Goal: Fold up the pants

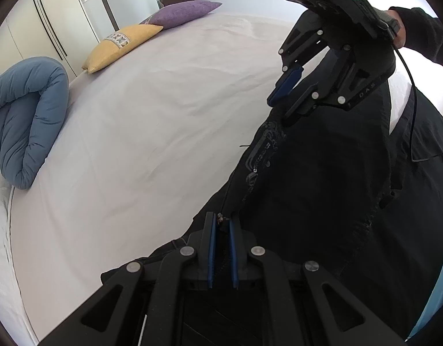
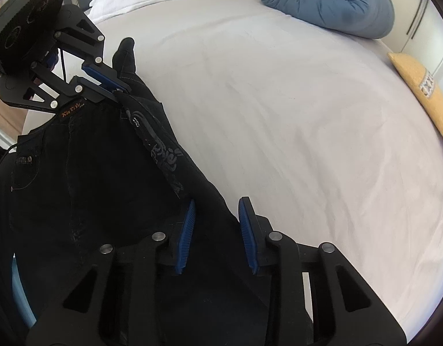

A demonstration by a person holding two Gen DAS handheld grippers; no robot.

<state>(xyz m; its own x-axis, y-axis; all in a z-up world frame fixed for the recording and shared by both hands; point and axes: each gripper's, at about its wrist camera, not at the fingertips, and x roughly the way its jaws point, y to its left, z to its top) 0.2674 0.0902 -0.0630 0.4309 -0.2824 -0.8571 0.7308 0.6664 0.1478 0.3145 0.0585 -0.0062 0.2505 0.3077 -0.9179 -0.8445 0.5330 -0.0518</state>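
Black pants [image 1: 322, 196] draped at the near edge of the white bed [image 1: 163, 115], waistband end lifted; left gripper [image 1: 221, 225] pinched nearly shut on the waistband edge; right gripper [image 2: 217, 216] part open, astride a fold of the same cloth, pads seemingly not yet pressing. Beyond the pants: blue duvet roll [image 1: 28, 121], yellow cushion [image 1: 120, 46], purple cushion [image 1: 184, 13] at the bed's far side. Step in hand, by judgement: securing two grips before spreading; next calls for closing right, then lifting evenly.
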